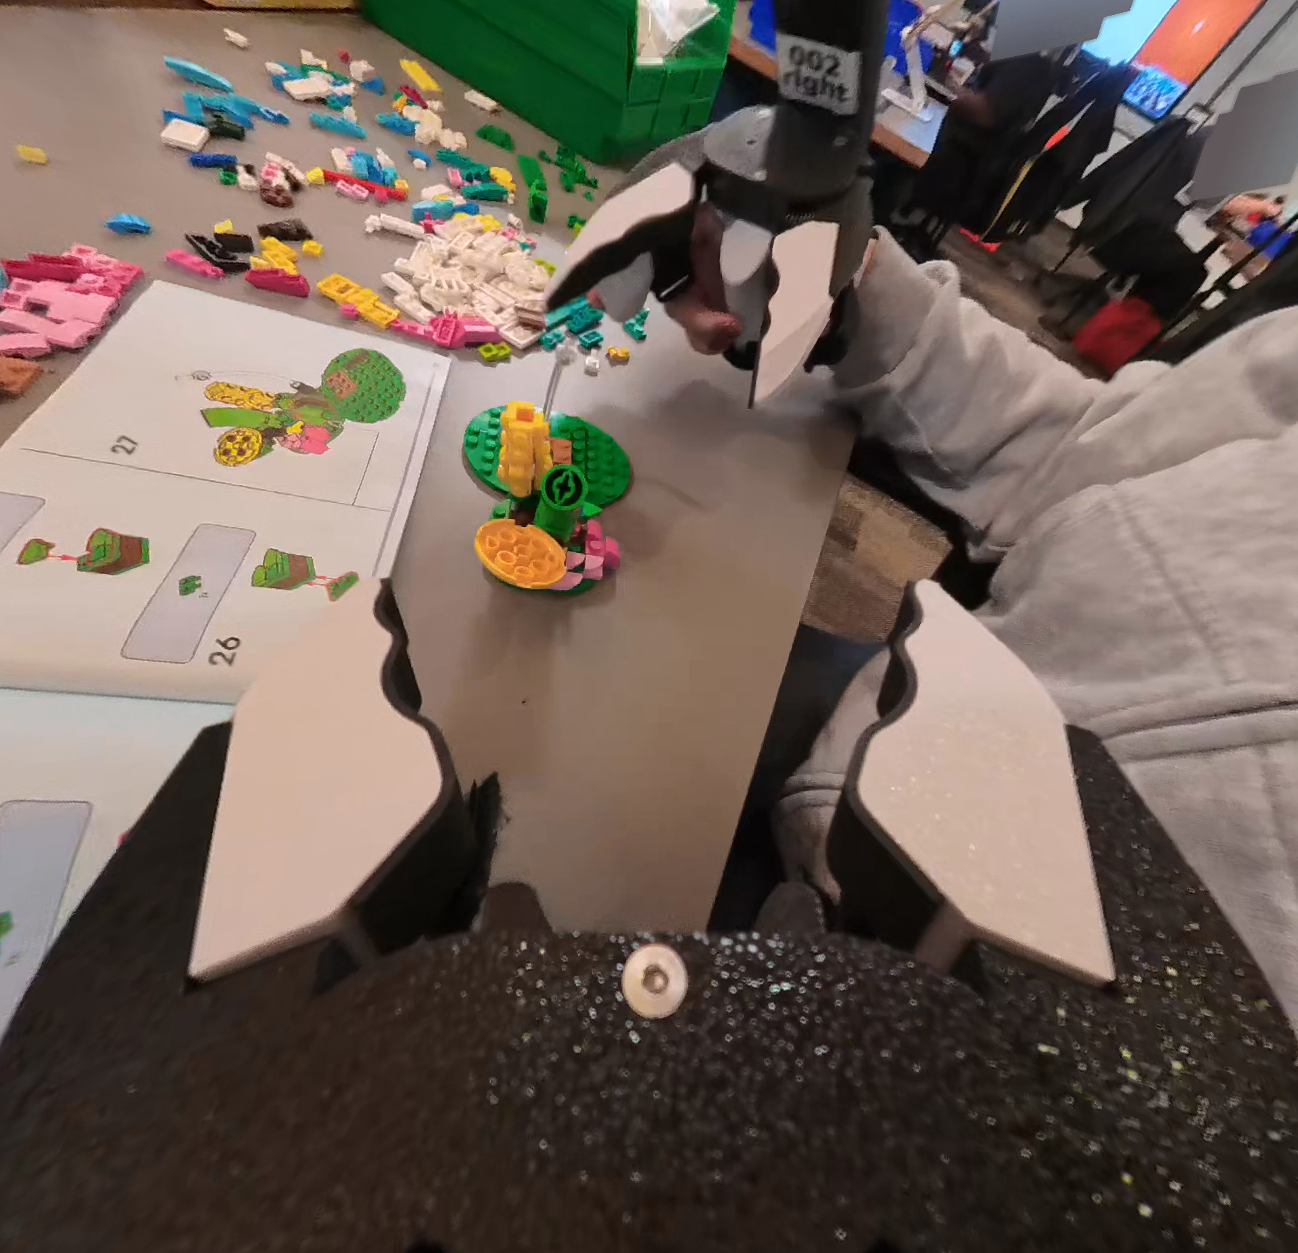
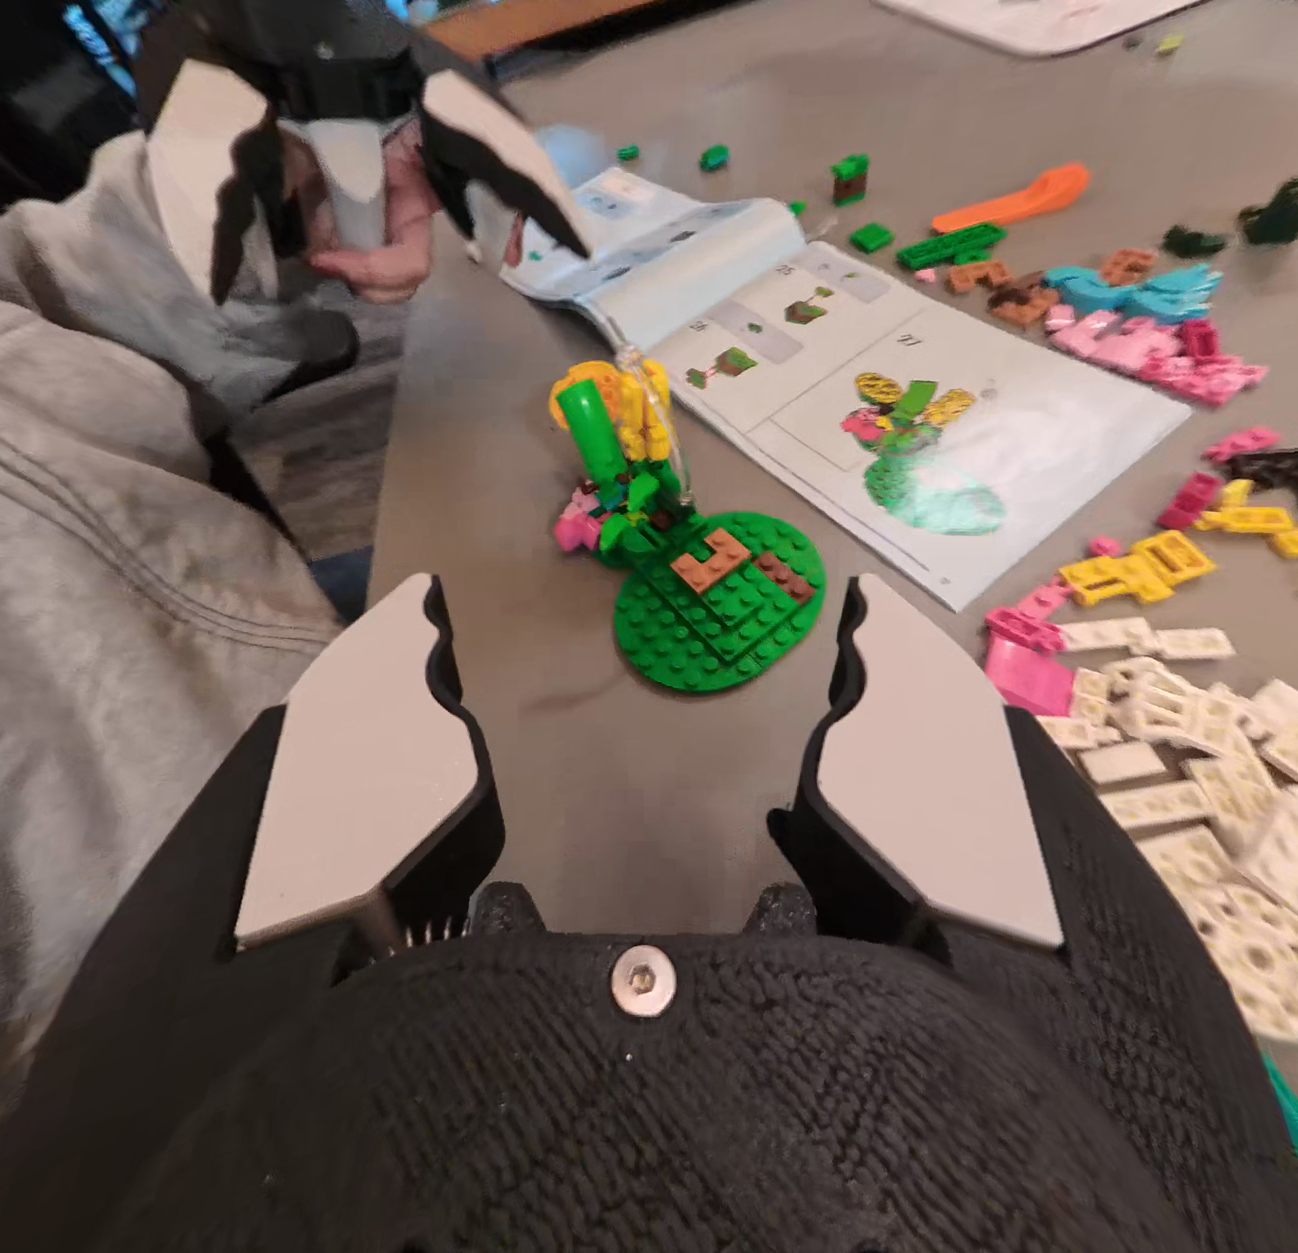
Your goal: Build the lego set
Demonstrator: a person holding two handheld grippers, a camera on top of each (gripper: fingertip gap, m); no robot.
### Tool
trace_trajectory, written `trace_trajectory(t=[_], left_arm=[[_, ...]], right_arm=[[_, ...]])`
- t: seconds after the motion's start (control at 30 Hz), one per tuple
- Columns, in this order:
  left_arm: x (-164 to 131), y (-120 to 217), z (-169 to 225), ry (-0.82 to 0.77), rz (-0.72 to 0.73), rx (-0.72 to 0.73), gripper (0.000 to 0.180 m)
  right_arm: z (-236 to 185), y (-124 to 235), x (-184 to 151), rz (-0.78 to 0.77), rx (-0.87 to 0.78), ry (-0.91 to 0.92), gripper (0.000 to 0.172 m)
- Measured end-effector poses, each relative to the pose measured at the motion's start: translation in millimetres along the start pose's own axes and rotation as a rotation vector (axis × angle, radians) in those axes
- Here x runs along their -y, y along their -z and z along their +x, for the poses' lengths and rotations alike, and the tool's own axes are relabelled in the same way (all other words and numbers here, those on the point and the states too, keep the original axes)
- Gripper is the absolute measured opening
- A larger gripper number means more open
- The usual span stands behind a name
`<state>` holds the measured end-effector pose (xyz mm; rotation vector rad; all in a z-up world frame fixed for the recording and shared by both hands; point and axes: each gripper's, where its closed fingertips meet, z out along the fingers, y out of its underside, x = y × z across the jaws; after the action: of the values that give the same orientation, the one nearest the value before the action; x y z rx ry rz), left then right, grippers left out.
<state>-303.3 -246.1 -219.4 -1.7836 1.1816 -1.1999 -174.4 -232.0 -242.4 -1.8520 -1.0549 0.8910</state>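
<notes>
Two grippers gape empty — one brick model, seemingly one booklet.

A grey table is carrying a small brick model, an open instruction booklet, scattered loose bricks and a green bin.
</notes>
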Motion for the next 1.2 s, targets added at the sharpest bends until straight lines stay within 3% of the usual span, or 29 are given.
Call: trace_trajectory(t=[0.07,0.13,0.3,0.33,0.47,0.5,0.6,0.8,0.97,1.2], left_arm=[[-2,-7,1,-0.015,0.008,0.005,0.128],[-5,-12,16,-0.033,-0.005,-0.089,0.129],[-4,-6,14,-0.111,0.052,-0.065,0.116],[-1,-2,11,-0.106,0.085,-0.051,0.11],[-8,6,-8,-0.005,0.051,0.006,0.05],[-9,7,-12,-0.008,0.051,0.018,0.04],[-7,7,-16,-0.012,0.097,-0.004,0.002],[-24,-7,-19,-0.039,-0.053,-0.073,0.0],[-17,-7,-10,-0.071,0.005,-0.148,0.0],[-8,-7,-11,-0.059,0.058,-0.132,0.0]], right_arm=[[7,9,-1,0.043,-0.083,0.014,0.103],[15,20,-8,0.048,-0.176,0.018,0.101],[20,52,-9,0.197,-0.317,0.04,0.062],[22,59,-6,0.231,-0.342,0.049,0.053],[31,74,-9,0.231,-0.372,0.059,0.005],[30,75,-10,0.229,-0.359,0.069,0.0],[32,76,-17,0.182,-0.355,0.078,0.0],[28,73,-22,0.107,-0.372,0.147,0.0],[27,67,-25,0.091,-0.382,0.204,0.0],[30,62,-29,0.052,-0.385,0.159,0.0]])
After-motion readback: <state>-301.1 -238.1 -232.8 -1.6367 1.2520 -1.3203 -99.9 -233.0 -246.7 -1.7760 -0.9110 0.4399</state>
